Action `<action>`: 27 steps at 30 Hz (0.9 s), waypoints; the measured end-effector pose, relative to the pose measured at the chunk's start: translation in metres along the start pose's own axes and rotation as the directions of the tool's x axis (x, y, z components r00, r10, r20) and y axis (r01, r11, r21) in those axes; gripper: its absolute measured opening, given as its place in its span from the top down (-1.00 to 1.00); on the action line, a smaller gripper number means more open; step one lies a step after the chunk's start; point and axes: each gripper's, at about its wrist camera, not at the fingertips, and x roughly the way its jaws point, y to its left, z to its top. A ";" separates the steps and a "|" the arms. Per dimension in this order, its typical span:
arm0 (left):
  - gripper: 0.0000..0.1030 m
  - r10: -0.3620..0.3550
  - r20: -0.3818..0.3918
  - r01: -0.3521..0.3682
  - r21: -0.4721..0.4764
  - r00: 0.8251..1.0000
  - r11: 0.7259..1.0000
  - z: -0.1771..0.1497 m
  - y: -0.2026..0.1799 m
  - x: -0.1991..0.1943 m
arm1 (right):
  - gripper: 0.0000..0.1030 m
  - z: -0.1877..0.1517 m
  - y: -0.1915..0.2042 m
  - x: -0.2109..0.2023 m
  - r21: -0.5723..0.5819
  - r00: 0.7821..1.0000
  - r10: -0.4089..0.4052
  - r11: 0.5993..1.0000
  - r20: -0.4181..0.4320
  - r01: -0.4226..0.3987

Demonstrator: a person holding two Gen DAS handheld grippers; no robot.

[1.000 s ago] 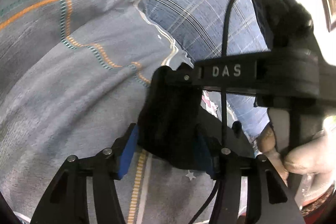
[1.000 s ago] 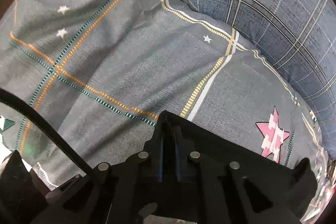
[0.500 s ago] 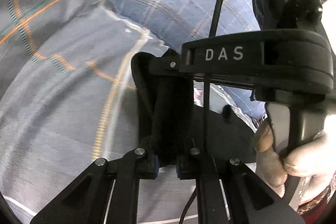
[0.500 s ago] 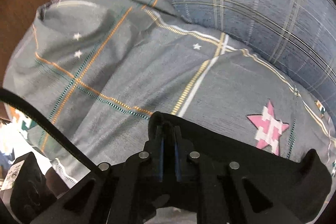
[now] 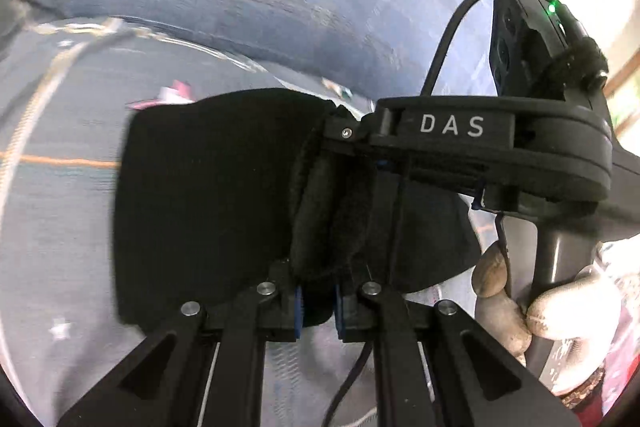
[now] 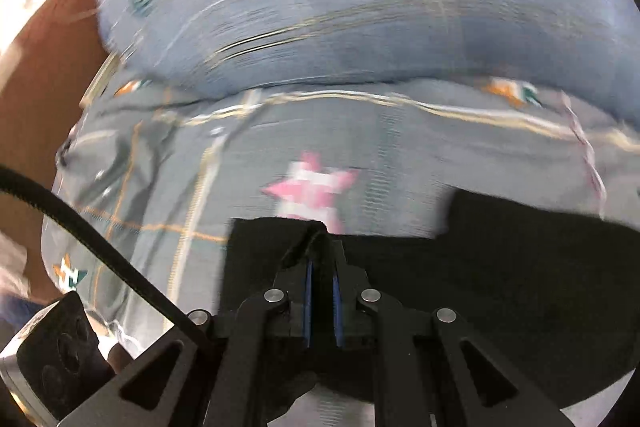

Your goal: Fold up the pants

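Observation:
The black pants (image 5: pixel 208 195) hang in front of the left wrist camera, lifted above the grey bedsheet (image 5: pixel 52 227). My left gripper (image 5: pixel 318 291) is shut on a thick fold of the black cloth. My right gripper (image 5: pixel 352 143) reaches in from the right in that view, shut on the same edge of the pants. In the right wrist view my right gripper (image 6: pixel 322 267) pinches the black pants (image 6: pixel 520 267), which spread out to the right. Both views are motion-blurred.
A blue plaid pillow (image 6: pixel 360 7) lies behind the grey sheet (image 6: pixel 240 167) with its pink star (image 6: pixel 316 187). Brown floor or wall (image 6: pixel 44 67) shows at the left. The person's hand (image 5: pixel 520 303) holds the right gripper's handle.
My left gripper closed on the pants. Both grippers have lifted and swung the cloth, so the pillow and pink star now sit in front of the cameras.

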 end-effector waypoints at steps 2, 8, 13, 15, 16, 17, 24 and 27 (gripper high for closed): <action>0.71 0.033 -0.032 -0.032 0.034 0.999 0.999 -0.001 -0.012 0.021 | 0.76 -0.004 -0.029 0.001 0.042 1.000 0.010 0.999 0.006 -0.010; 0.30 -0.045 -0.081 0.049 0.055 0.996 0.997 -0.009 -0.026 0.009 | 0.21 -0.026 -0.091 -0.024 0.185 0.991 0.032 0.981 0.127 -0.055; 0.07 -0.102 -0.033 0.103 0.039 0.994 0.994 -0.031 -0.018 -0.044 | 0.16 -0.036 -0.089 -0.062 0.165 0.961 0.001 0.985 0.278 -0.048; 0.07 -0.089 -0.017 0.090 0.027 0.996 0.996 -0.033 -0.011 -0.053 | 0.16 -0.036 -0.077 -0.066 0.139 0.954 0.069 0.984 0.290 -0.114; 0.07 -0.085 -0.011 0.085 0.020 0.996 0.996 -0.037 -0.010 -0.059 | 0.16 -0.037 -0.066 -0.064 0.116 0.951 0.112 0.982 0.288 -0.150; 0.07 -0.075 -0.004 0.075 0.012 0.997 0.997 -0.039 -0.008 -0.062 | 0.16 -0.037 -0.055 -0.061 0.091 0.949 0.156 0.978 0.276 -0.187; 0.07 -0.024 0.024 0.026 -0.063 0.999 0.998 -0.058 0.019 -0.081 | 0.16 -0.031 -0.010 0.010 0.070 0.938 0.329 0.939 0.109 -0.337; 0.06 -0.017 0.034 0.020 -0.084 0.999 0.996 -0.062 0.030 -0.091 | 0.16 -0.031 -0.040 0.034 0.198 0.943 0.309 0.923 0.123 -0.329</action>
